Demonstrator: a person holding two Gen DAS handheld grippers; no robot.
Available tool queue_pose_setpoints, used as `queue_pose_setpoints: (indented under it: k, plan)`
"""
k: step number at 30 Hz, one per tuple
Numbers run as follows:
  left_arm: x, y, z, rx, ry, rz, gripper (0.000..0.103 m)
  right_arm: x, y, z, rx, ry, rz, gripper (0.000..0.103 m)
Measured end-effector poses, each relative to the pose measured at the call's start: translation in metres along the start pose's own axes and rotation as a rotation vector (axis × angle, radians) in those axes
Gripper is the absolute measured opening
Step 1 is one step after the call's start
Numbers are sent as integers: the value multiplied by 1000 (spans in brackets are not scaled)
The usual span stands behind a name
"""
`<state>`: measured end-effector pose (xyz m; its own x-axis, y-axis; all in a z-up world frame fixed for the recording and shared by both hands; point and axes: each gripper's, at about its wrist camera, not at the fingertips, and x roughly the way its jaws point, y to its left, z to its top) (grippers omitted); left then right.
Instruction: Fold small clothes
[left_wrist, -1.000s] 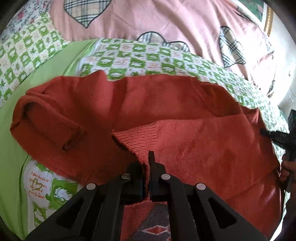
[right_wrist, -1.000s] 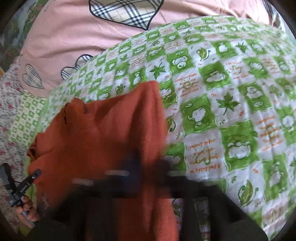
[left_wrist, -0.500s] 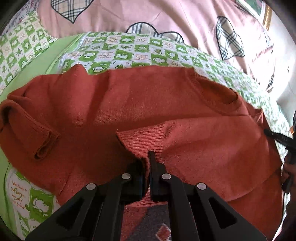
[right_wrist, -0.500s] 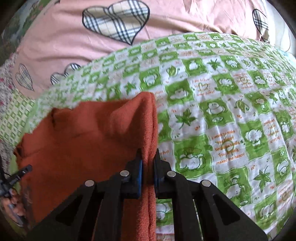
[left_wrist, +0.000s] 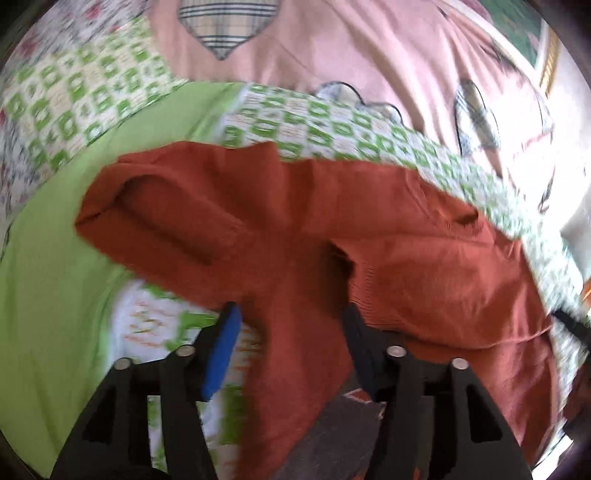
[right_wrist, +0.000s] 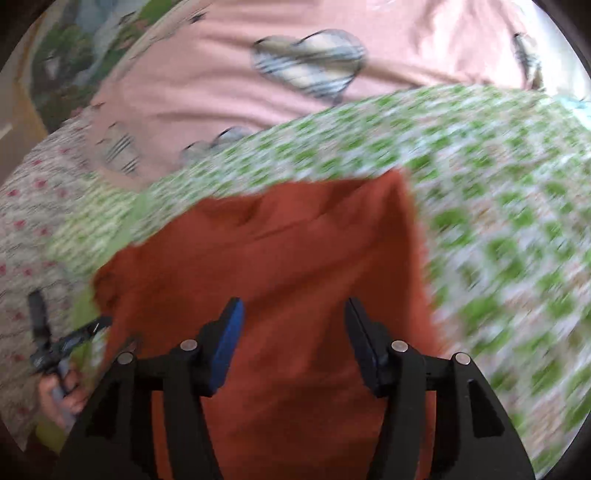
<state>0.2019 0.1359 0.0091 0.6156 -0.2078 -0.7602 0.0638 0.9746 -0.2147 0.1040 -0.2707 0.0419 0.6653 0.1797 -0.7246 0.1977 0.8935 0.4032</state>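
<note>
On the bed (left_wrist: 48, 295) | rust sweater (left_wrist: 369, 229) long axis crosswise, neckline right | both claws opening, unclamped

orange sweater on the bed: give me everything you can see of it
The sweater is a rust-orange knit with ribbed cuffs and hem. It lies spread on the green-and-white patterned bedspread, partly folded: one sleeve is doubled across the body at the far left, another ribbed edge lies folded over the front. The neckline sits toward the right. Both the left gripper and right gripper are opening above it, pads clear of the fabric. Motion blur hides finer detail.
</note>
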Motion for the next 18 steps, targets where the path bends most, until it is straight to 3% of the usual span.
queue_pose_setpoints:
  k: [5, 12, 14, 15, 16, 18]
  plan:
    - [4, 41, 32, -151, 10, -38, 69, 18, 30, -28, -5, 78, 71, 58]
    - [62, 78, 75, -296, 89, 20, 70, 27, 56, -45, -37, 132, 107, 58]
    - [77, 87, 79, -309, 105, 35, 55, 27, 56, -46, -35, 140, 107, 58]
    - [84, 88, 80, -295, 109, 83, 25, 26, 56, -46, -36, 142, 107, 58]
    - [87, 86, 81, -264, 103, 130, 15, 24, 56, -47, -39, 140, 103, 58]
    - [80, 81, 82, -247, 76, 124, 9, 20, 56, -48, -43, 132, 101, 58]
